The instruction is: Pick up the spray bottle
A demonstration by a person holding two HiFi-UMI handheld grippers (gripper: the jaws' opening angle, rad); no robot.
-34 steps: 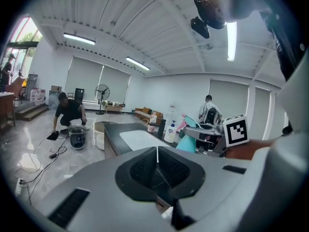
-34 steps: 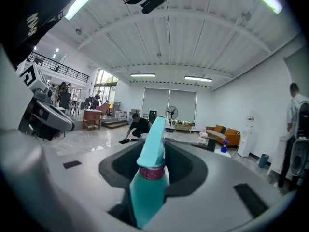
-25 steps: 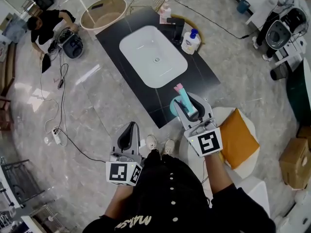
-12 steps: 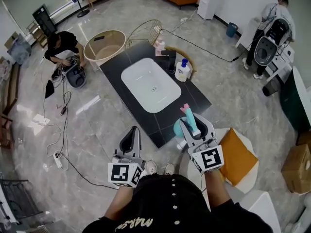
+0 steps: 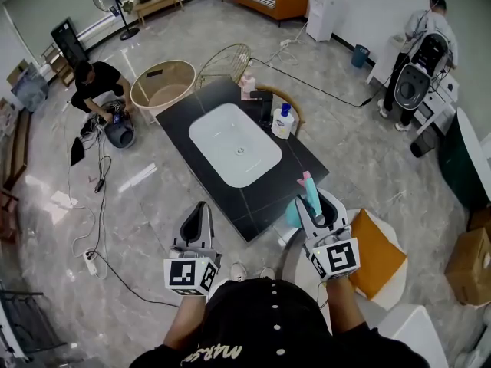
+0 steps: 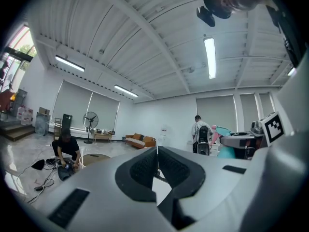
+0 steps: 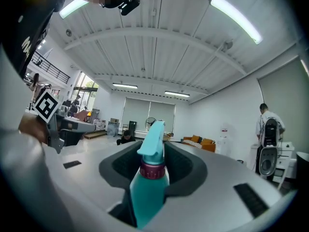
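Between the right gripper's [image 7: 153, 154] two dark pads sits the spray bottle [image 7: 147, 192]. The jaws stand partly apart and press on its upper body from both sides. Its trigger head pokes out past the jaw tips, and the body lies back between them.

From the head view, the right gripper [image 5: 317, 205] carries the spray bottle [image 5: 310, 194] in the air at the person's front right, clear of every surface. It sits just off the near corner of a black counter [image 5: 295, 163] with a white basin [image 5: 234, 144] set into it.

The left gripper [image 6: 156, 154] has its jaws pressed together with nothing between them. In the head view the left gripper [image 5: 201, 219] hangs at the person's front left, well apart from the bottle.

The bottle is smooth turquoise plastic with a dark pink collar at the neck, a turquoise trigger head and a pink nozzle tip. It is probably light, though the fill level cannot be seen. Its thin, glossy walls would likely dent under a hard squeeze and could slip. The stiffer shoulder just below the collar looks the safest place to grip, well away from the trigger.

Farther out, a white pump bottle [image 5: 282, 121] stands on the counter's far side. An orange cushion [image 5: 376, 251] lies on the floor to the right.
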